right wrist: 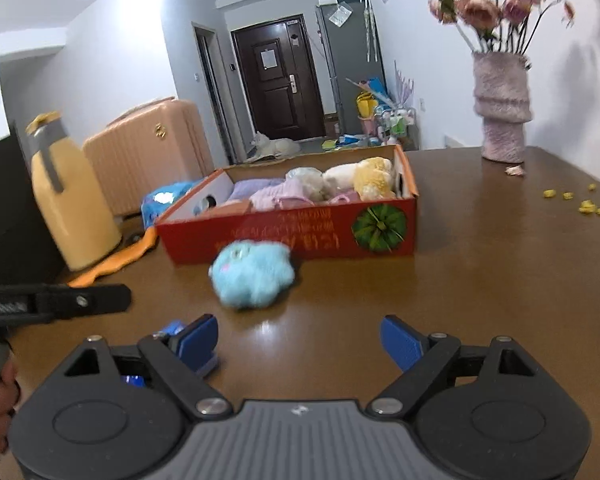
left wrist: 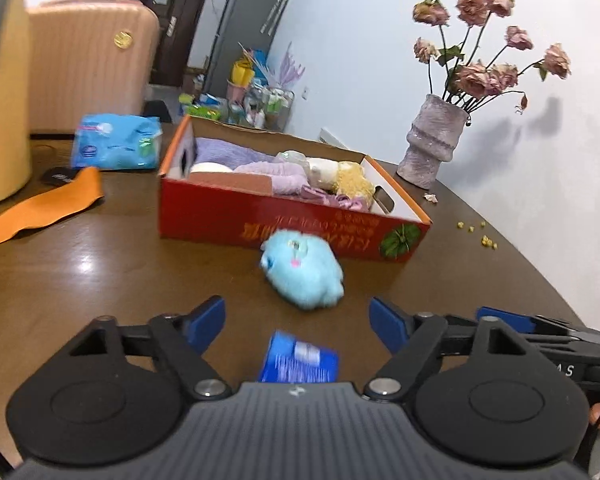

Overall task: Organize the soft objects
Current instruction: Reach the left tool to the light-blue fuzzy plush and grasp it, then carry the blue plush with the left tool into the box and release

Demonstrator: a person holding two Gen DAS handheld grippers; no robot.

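A fluffy light-blue plush toy (left wrist: 304,276) (right wrist: 254,276) lies on the brown table just in front of a red cardboard box (left wrist: 260,226) (right wrist: 284,240). The box holds purple cloths and cream and yellow plush toys. My left gripper (left wrist: 296,318) is open, a short way back from the blue toy. A small blue packet (left wrist: 298,360) lies on the table between its fingers, untouched by the pads. My right gripper (right wrist: 300,334) is open with nothing in it, also short of the toy. Each gripper shows at the edge of the other's view.
A ribbed vase of dried pink flowers (left wrist: 434,144) (right wrist: 502,112) stands at the table's far right, with yellow crumbs (right wrist: 580,202) near it. At the left are a yellow jug (right wrist: 70,200), an orange strip (left wrist: 40,208), a blue tissue pack (left wrist: 114,144) and a pink suitcase (left wrist: 88,68).
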